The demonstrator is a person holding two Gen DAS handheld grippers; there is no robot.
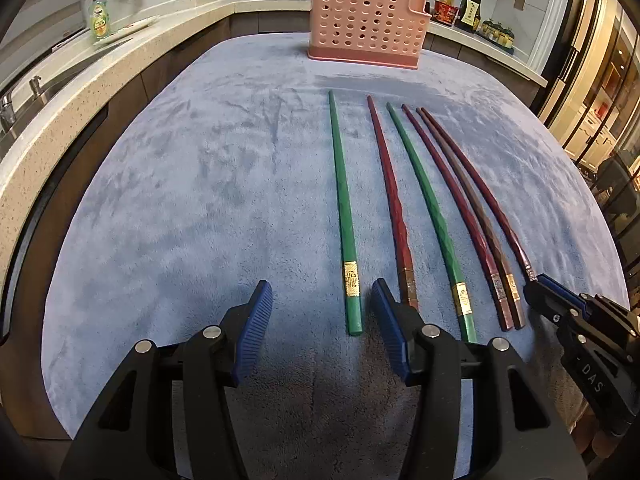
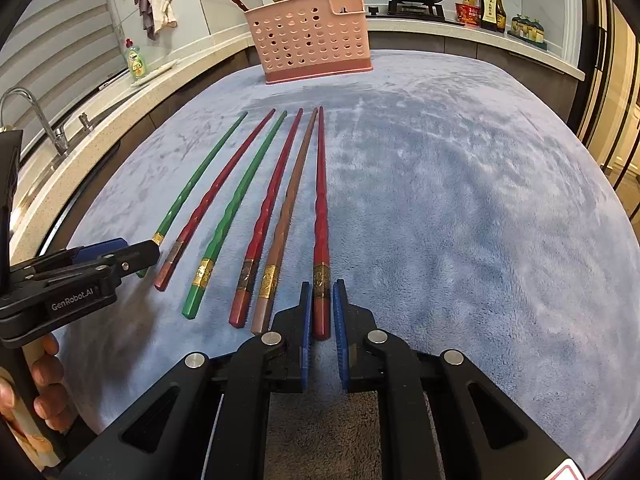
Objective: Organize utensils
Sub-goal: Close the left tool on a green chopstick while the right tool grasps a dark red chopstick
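six chopsticks lie side by side on a wide surface covered with a soft blue-grey cloth; a kitchen counter with a sink, a stove and bottles runs around it.

at the far edge of the cloth stands a pink perforated utensil holder. some dark red chopsticks already stick up out of it.

the left gripper hovers low at the near ends of the row. its jaws stand apart, with nothing pressed between them. the thick end of the leftmost green chopstick lies on the cloth in the gap between them, nearer to the right jaw, and it seems not to touch either pad. in the right wrist view this gripper comes in from the left edge, and fingers of a hand hold its handle.

the right gripper is at the other end of the row. its jaws are closed on the thick end of the rightmost red chopstick, just below its gold band.

between these two lie, from left to right, a red chopstick, a second green chopstick, another red chopstick and a brown chopstick. all tips point toward the holder.
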